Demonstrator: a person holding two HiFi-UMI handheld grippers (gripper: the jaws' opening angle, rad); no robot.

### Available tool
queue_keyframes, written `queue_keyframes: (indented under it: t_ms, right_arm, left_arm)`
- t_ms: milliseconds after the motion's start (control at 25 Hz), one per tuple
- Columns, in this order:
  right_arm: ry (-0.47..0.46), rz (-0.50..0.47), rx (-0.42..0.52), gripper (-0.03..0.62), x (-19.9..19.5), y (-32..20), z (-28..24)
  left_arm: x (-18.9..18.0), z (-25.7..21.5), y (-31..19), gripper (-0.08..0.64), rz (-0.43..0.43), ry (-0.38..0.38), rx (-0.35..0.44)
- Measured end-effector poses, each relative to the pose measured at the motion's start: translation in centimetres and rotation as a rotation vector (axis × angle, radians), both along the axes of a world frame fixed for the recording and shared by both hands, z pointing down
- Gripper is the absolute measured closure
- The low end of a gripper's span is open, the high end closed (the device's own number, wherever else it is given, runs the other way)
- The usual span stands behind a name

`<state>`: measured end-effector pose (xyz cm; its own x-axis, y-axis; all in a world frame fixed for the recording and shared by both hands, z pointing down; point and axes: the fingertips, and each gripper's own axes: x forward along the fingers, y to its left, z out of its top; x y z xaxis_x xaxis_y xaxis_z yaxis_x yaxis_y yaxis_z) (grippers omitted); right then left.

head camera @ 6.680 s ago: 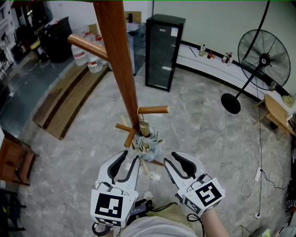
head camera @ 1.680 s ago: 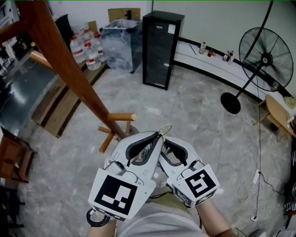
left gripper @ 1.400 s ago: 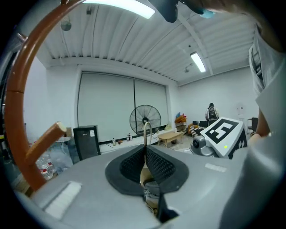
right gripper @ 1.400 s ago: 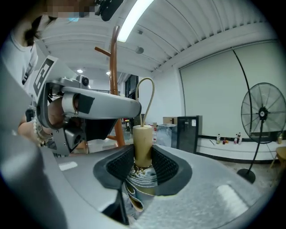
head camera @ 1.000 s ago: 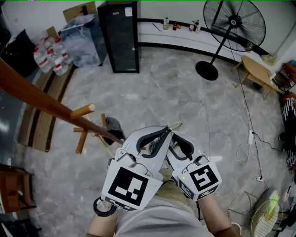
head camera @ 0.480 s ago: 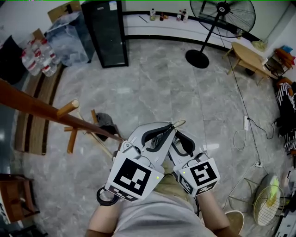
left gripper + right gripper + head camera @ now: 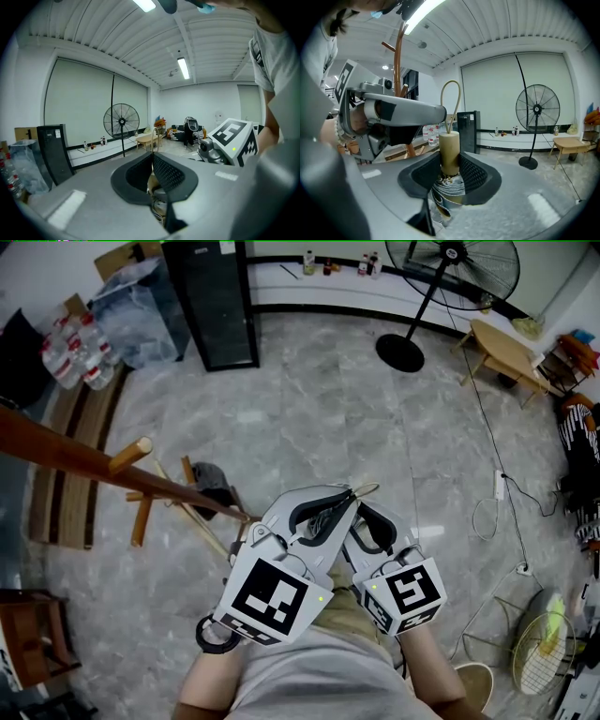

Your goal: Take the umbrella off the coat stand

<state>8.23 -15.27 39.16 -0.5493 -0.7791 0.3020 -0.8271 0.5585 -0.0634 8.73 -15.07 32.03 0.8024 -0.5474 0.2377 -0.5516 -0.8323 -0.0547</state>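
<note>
The folded umbrella has a tan cylinder handle [image 7: 450, 151], a thin loop cord [image 7: 451, 101] and pale pleated fabric [image 7: 449, 190]. My right gripper [image 7: 450, 163] is shut on the handle, which stands up between its jaws. My left gripper [image 7: 153, 157] is shut on the loop cord [image 7: 155, 137] just above. In the head view both grippers, left [image 7: 343, 496] and right [image 7: 364, 514], meet in front of my body, with the loop [image 7: 363, 488] sticking out past them. The wooden coat stand [image 7: 94, 468] leans across the left, apart from the umbrella.
A black cabinet [image 7: 210, 298], water bottles [image 7: 71, 354] and wooden planks [image 7: 54, 486] lie at the back left. A standing fan [image 7: 448, 261], a small wooden table [image 7: 506, 349] and floor cables [image 7: 495, 495] are to the right. A wooden chair [image 7: 24, 634] stands at lower left.
The umbrella hung on a low peg with both grippers open below it; now both grip it away from the stand. Over the last second the pair sank slightly and the stand slid left.
</note>
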Motion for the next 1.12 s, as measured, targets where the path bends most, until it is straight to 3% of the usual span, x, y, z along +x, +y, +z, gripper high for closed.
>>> queue_keyframes:
  t_ms: [1120]
  right_arm:
    - [-0.005,-0.050,0.012,0.468,-1.4,1.0,-0.5]
  left_arm:
    - [-1.4,-0.7,1.0,0.532,-0.041,0.010,0.012]
